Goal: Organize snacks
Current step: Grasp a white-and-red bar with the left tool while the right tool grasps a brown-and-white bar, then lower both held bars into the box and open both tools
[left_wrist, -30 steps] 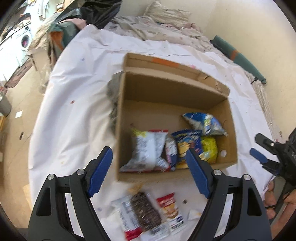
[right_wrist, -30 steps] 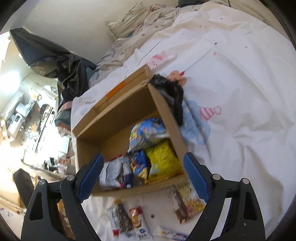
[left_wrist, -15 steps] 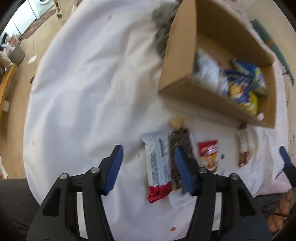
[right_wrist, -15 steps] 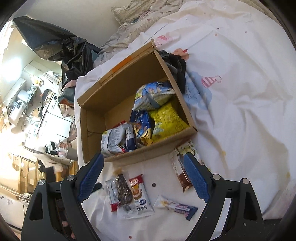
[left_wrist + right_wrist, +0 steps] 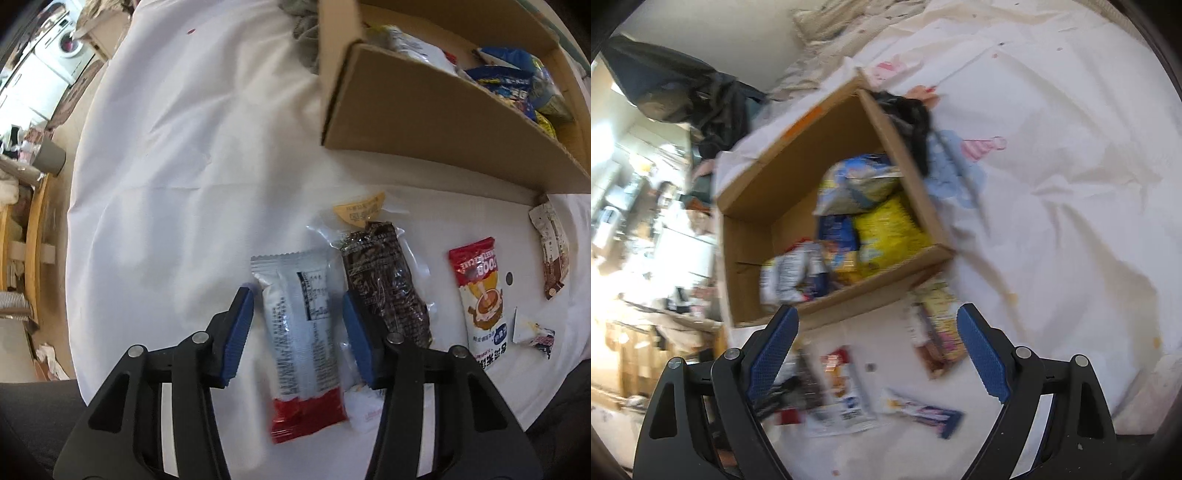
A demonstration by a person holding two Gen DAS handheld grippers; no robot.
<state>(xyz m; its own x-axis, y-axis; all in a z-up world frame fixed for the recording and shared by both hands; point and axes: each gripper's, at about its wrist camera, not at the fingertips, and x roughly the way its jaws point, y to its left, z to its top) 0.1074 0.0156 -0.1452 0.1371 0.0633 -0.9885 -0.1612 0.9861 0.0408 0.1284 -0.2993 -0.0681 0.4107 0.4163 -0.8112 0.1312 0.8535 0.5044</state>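
My left gripper (image 5: 297, 315) is open, its jaws straddling a silver snack packet with a red end (image 5: 301, 332) that lies on the white sheet. A dark snack in clear wrap (image 5: 384, 280), a red-and-white packet (image 5: 480, 291), a brown-and-white bar (image 5: 552, 254) and a small wrapper (image 5: 533, 332) lie to its right. The cardboard box (image 5: 424, 110) holds several snack bags. My right gripper (image 5: 879, 354) is open and empty, above the loose snacks in front of the box (image 5: 798, 162); a blue-ended bar (image 5: 923, 410) lies below it.
A dark cloth (image 5: 912, 118) lies against the box's far right side. The white sheet (image 5: 177, 147) drops off at the left toward the floor, where a grey cup (image 5: 50, 157) and a washing machine (image 5: 70, 48) stand. Pillows and a black bag (image 5: 683, 92) lie behind the box.
My left gripper swung away from the box, came down over the loose snacks and narrowed around the silver packet. My right gripper shifted slightly; its view is blurred.
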